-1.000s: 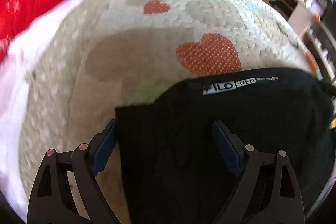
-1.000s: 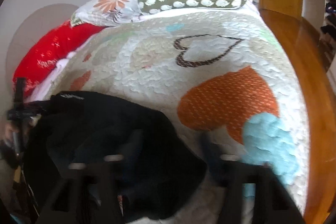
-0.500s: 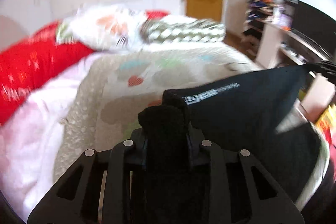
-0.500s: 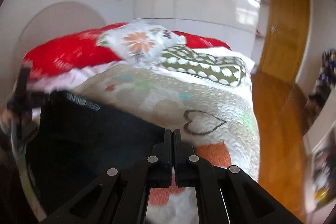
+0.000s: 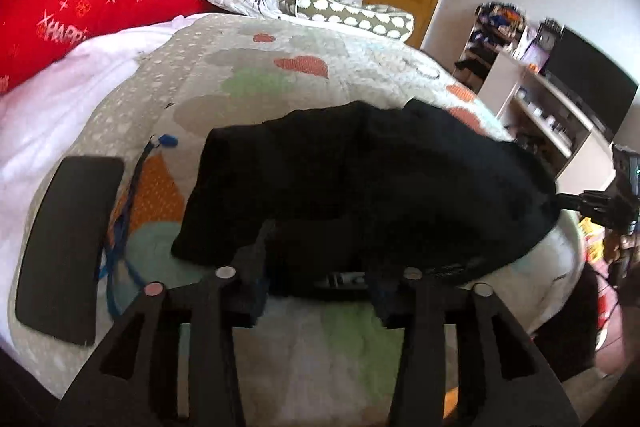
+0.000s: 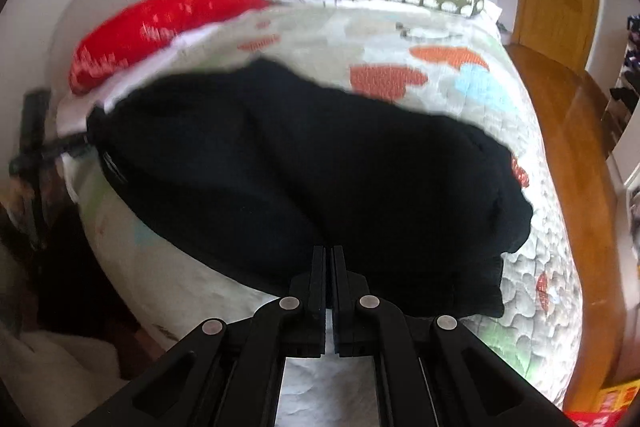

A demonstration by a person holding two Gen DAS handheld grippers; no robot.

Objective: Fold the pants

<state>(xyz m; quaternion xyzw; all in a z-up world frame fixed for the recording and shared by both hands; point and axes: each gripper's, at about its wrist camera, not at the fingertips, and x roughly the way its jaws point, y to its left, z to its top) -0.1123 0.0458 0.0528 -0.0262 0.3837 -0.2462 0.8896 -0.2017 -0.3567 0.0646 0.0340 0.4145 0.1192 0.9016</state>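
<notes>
The black pants (image 5: 360, 179) lie spread across the near end of the heart-patterned quilt (image 5: 260, 75), stretched between my two grippers. My left gripper (image 5: 320, 285) is at the pants' near edge. Its jaws are opening, with the waistband edge lying loosely between them. My right gripper (image 6: 328, 267) is shut on the near edge of the pants (image 6: 300, 167). The left wrist view shows the right gripper (image 5: 560, 197) at the far right, pinching a corner of the fabric. In the blurred right wrist view, the left gripper (image 6: 80, 143) sits at the pants' left corner.
A black phone-like slab (image 5: 68, 243) and a blue lanyard (image 5: 124, 219) lie on the quilt left of the pants. Red (image 5: 80, 11), floral and spotted pillows are at the bed's head. Shelves and a dark screen (image 5: 592, 83) stand to the right, beside the wooden floor (image 6: 568, 107).
Both grippers closed on the pants, lifted them, then drew back toward the bed's near end, leaving them spread on the quilt. The left jaws have since parted; the right stays shut.
</notes>
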